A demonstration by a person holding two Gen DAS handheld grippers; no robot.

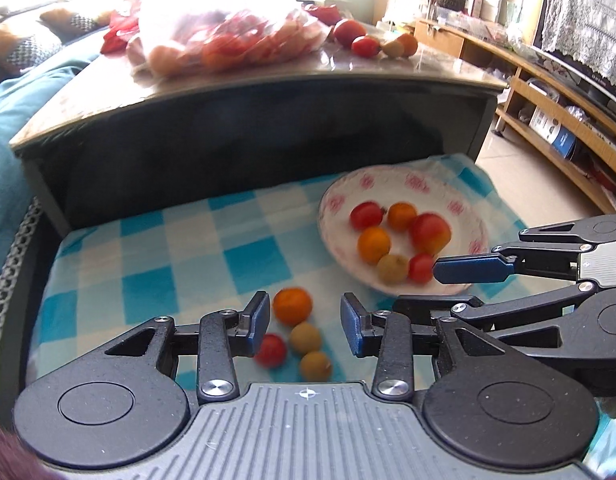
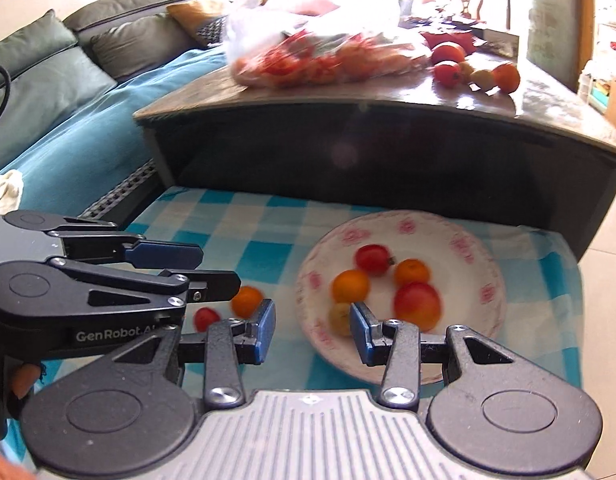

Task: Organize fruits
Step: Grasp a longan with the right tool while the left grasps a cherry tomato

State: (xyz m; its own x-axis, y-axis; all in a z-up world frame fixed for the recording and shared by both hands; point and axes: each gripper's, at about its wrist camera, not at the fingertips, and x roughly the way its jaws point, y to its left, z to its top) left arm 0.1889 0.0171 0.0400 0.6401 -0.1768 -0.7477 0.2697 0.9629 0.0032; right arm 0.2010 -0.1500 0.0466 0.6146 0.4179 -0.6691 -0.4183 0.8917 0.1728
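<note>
Blue-checked cloth (image 1: pixel 148 264) carries a bowl (image 1: pixel 387 184) of fruit; both tongs, left (image 1: pixel 306 326) and right (image 2: pixel 312 330), hang part-open and empty above loose fruit (image 1: pixel 292 306).

Left gripper (image 1: pixel 304 322), right gripper (image 2: pixel 312 330): jaws apart, empty.

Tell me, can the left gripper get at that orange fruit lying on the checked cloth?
Probably yes: the left gripper is open and empty, and the orange fruit lies just ahead between its fingers, with nothing in the way.
</note>
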